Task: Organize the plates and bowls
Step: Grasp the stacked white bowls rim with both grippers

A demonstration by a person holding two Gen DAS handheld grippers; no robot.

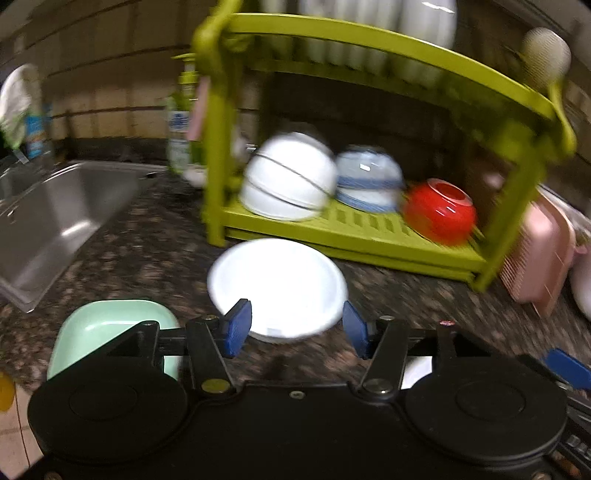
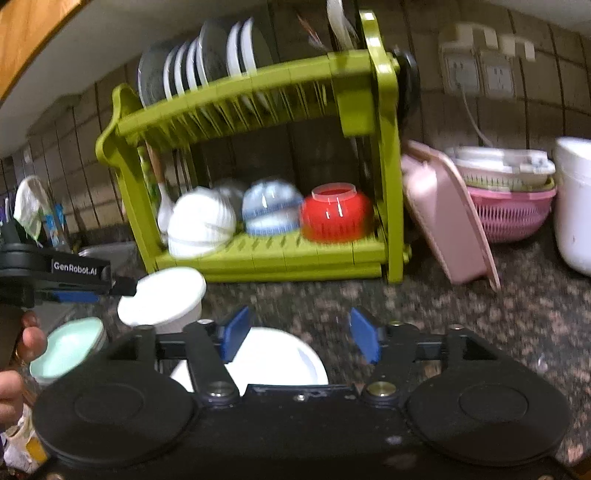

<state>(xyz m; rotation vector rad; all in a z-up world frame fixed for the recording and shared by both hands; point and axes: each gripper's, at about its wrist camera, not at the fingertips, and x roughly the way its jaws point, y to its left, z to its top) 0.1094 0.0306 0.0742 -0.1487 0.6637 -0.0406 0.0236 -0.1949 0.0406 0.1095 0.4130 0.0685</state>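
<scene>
Your kitchen corner, dimly lit

You face a brown tiled wall (image 2: 546,122) with white sockets (image 2: 480,70); the speckled dark stone desk (image 2: 480,314) runs left to a steel sink (image 1: 55,221), and what seems a wooden cabinet (image 2: 26,33) hangs above.

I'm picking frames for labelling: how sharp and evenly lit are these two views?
Left wrist: heavy motion blur on the rack and bowls, white bowl blown out by glare. Right wrist: milder blur, rack readable, red bowl smeared. Both dim, with fisheye bending.
</scene>
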